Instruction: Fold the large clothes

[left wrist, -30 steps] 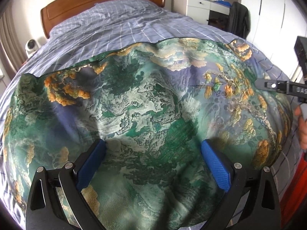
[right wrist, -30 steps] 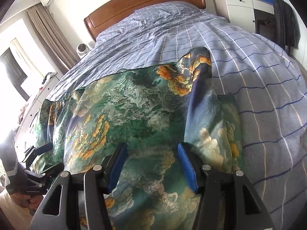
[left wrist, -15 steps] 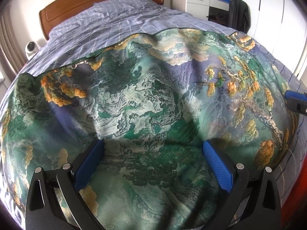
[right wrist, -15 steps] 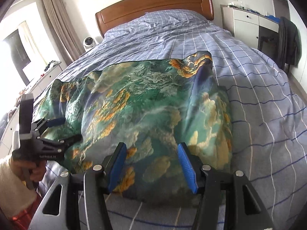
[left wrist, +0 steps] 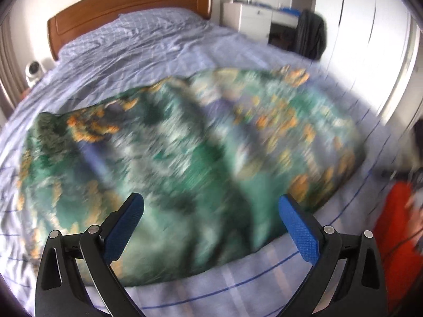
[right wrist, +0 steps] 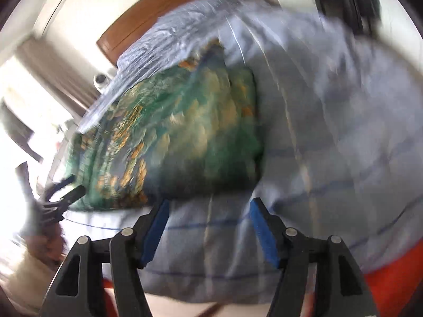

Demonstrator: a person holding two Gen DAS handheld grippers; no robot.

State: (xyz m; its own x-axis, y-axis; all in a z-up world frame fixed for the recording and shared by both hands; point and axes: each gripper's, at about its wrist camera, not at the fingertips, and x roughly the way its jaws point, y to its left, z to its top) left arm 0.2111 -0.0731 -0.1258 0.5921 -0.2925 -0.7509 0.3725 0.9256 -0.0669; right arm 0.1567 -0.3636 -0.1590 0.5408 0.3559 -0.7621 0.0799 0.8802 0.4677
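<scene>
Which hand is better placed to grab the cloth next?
Probably left. The left gripper is open over the green cloth; the right gripper, jaws just opening, frames only bedsheet.

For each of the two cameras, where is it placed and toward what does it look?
Left wrist: sits behind the open left gripper, looking down at the green patterned garment toward the headboard.
Right wrist: behind the open right gripper, tilted view over the bedsheet; the left gripper appears at its left.
Shared: garment, bed, headboard.
</scene>
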